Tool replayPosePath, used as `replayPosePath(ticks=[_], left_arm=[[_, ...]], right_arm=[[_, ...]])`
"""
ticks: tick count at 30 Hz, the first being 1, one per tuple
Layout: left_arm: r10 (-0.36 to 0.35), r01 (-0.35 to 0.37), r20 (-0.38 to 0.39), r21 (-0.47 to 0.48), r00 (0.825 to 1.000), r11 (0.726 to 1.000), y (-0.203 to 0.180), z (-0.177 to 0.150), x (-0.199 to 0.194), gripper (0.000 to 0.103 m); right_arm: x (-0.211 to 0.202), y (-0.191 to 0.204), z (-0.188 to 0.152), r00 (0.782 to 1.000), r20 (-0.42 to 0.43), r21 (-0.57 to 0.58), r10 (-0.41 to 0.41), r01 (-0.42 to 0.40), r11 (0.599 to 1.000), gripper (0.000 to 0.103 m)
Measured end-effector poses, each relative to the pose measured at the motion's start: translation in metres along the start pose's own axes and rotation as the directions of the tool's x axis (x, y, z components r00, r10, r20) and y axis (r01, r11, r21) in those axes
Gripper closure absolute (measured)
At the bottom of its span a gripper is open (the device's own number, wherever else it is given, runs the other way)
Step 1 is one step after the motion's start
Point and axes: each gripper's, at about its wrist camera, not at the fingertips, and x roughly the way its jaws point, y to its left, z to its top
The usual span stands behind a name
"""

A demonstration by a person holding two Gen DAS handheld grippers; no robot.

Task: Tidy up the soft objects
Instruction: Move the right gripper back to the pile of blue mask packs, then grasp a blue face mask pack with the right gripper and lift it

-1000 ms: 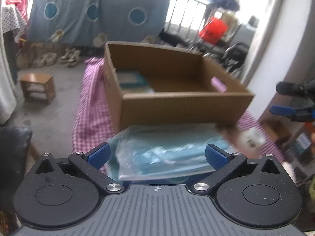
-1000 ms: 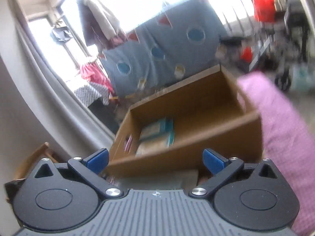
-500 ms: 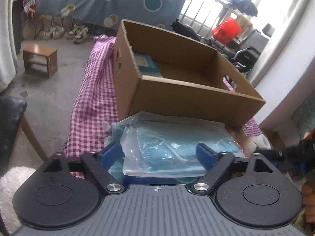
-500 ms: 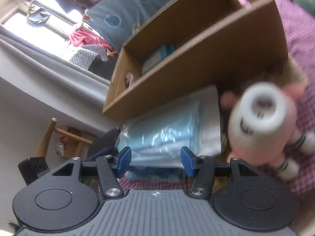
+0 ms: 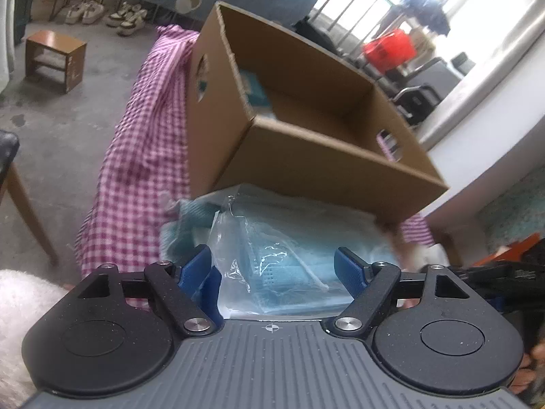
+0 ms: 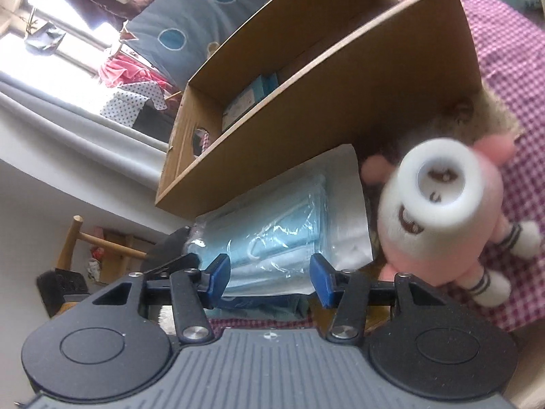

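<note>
A: What sits in front of the left hand-held gripper (image 5: 272, 271)?

B: A clear plastic pack of blue masks (image 5: 289, 259), low in the centre of the frame; the blue fingers (image 5: 196, 269) stand apart on either side of its near end; whether they touch it I cannot tell.

A: And the right hand-held gripper (image 6: 270, 277)?

B: Its fingers (image 6: 320, 281) are also apart, spread at the near edge of the same pack of masks (image 6: 272, 238), which lies in the lower middle of that frame; again, contact cannot be told.

A: Where does the pack lie?

B: On a surface draped in a pink checked cloth (image 5: 136, 170), just in front of a cardboard box (image 5: 306, 156); the far end of the pack reaches the foot of the box's near wall; more teal material (image 5: 184, 225) shows beneath it on the left.

A: Anything in the box?

B: A light blue packet (image 6: 252, 97) against the far left corner, seen in the right view; the box (image 6: 323, 109) is open at the top, with a hand hole in its end wall.

A: Other soft things?

B: A pink and white plush toy (image 6: 442, 218) at the right of the right view, just beside the pack, lying on the cloth (image 6: 511, 68); it is blurred; something furry and brown (image 6: 483, 116) sits behind it against the box.

A: The background?

B: A small wooden stool (image 5: 54, 59) on the floor at the upper left of the left view.
</note>
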Motion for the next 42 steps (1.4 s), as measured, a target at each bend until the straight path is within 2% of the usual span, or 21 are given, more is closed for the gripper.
replayPosePath(ticks=[6,10,12,14,15,16,19,21,23,26,30,32,35,42], left_arm=[[-0.093,0.094,0.048,-0.026,0.995,0.995,-0.004,0.001,-0.017,0.023],[-0.164,0.168,0.084,-0.053,0.983,0.984,-0.001,0.001,-0.024,0.022],[-0.225,0.233,0.092,-0.09,0.97,0.968,0.004,0.001,-0.026,0.022],[-0.308,0.317,0.08,-0.135,0.948,0.939,0.008,-0.001,-0.022,0.022],[-0.327,0.335,0.073,-0.153,0.942,0.93,0.008,-0.002,-0.02,0.022],[-0.319,0.326,0.069,-0.155,0.945,0.933,0.008,-0.004,-0.018,0.022],[-0.234,0.239,0.061,-0.098,0.97,0.966,-0.003,-0.007,-0.015,0.027],[-0.181,0.185,0.061,-0.054,0.982,0.981,-0.012,-0.008,-0.013,0.033],[-0.137,0.138,0.059,-0.012,0.989,0.99,-0.018,-0.009,-0.012,0.047],[-0.073,0.071,0.066,0.033,0.995,0.997,-0.023,-0.01,-0.011,0.054],[-0.065,0.063,0.067,0.033,0.996,0.997,-0.017,-0.013,-0.012,0.059],[-0.059,0.056,0.07,0.034,0.996,0.998,-0.016,-0.016,-0.013,0.063],[-0.062,0.06,0.065,0.031,0.996,0.998,-0.017,-0.018,-0.015,0.066],[-0.092,0.092,0.062,0.006,0.994,0.996,-0.018,-0.028,-0.026,0.071]], right_arm=[[0.008,-0.005,-0.001,1.0,-0.011,0.022,-0.005,0.005,1.0,0.048],[0.01,-0.007,-0.001,1.0,-0.009,0.028,0.0,0.0,1.0,0.047],[0.01,-0.009,-0.001,1.0,-0.008,0.033,0.005,-0.004,0.999,0.047],[0.01,-0.012,-0.002,1.0,-0.007,0.045,0.016,-0.015,0.999,0.047],[0.01,-0.013,-0.003,1.0,-0.007,0.048,0.021,-0.021,0.999,0.047],[0.01,-0.014,-0.002,1.0,-0.006,0.05,0.024,-0.024,0.998,0.047],[0.01,-0.015,-0.003,1.0,-0.002,0.048,0.026,-0.026,0.999,0.047],[0.009,-0.016,-0.004,1.0,0.002,0.051,0.029,-0.029,0.998,0.047],[0.006,-0.018,-0.006,0.999,0.012,0.057,0.042,-0.043,0.997,0.047],[-0.005,-0.023,-0.01,0.993,0.032,0.079,0.116,-0.118,0.99,0.047],[-0.008,-0.031,-0.021,0.981,0.011,0.131,0.193,-0.193,0.972,0.048],[0.0,-0.034,-0.029,0.973,-0.022,0.165,0.231,-0.224,0.96,0.055],[0.011,-0.037,-0.037,0.965,-0.05,0.206,0.257,-0.242,0.948,0.056],[0.036,-0.054,-0.043,0.951,-0.039,0.322,0.306,-0.278,0.905,0.056]])
